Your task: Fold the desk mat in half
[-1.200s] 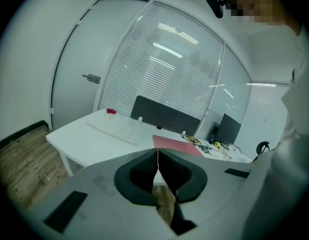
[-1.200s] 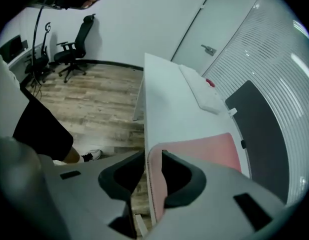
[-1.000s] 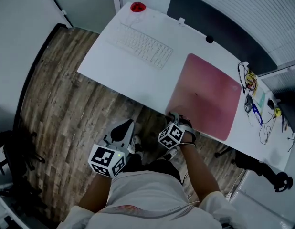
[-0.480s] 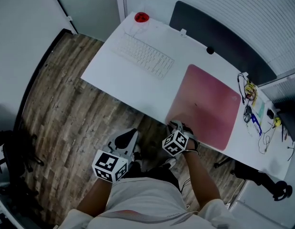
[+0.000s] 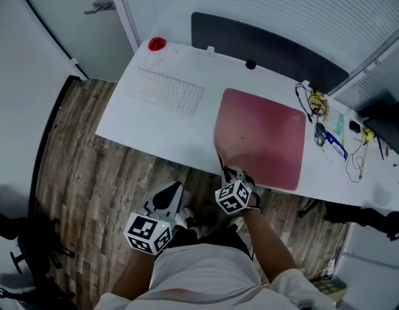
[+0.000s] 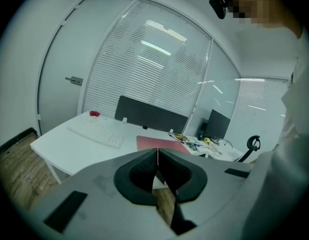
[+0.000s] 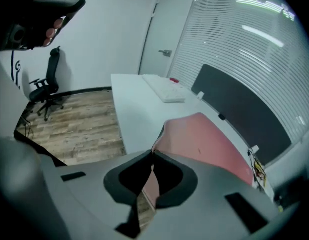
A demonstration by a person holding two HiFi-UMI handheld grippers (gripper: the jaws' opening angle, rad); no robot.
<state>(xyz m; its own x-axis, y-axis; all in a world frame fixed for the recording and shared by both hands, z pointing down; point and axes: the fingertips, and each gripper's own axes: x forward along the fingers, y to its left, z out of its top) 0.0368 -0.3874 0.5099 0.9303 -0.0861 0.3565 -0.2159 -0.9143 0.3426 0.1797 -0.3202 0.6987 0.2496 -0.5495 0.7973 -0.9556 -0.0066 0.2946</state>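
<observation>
The pink desk mat [image 5: 261,137] lies flat on the white desk [image 5: 154,131], right of the middle. My right gripper [image 5: 226,172] is at the mat's near left corner, at the desk's front edge. In the right gripper view its jaws are closing and the tips [image 7: 153,152] pinch the mat's edge, while the mat [image 7: 207,144] curls up slightly at that corner. My left gripper [image 5: 175,190] hangs below the desk's front edge over the wooden floor. Its jaws [image 6: 157,152] are shut with nothing between them. The mat [image 6: 155,143] shows far ahead of it.
A white keyboard [image 5: 168,90] lies on the desk's left part, with a small red object [image 5: 157,44] at the far left corner. A dark screen panel [image 5: 270,44] runs along the desk's back. Cables and small items [image 5: 328,131] sit right of the mat. A chair base [image 5: 370,218] stands at right.
The right gripper's jaws have closed onto the mat's near left corner, and the corner has lifted a little. The head camera has shifted. The left gripper has barely moved.
</observation>
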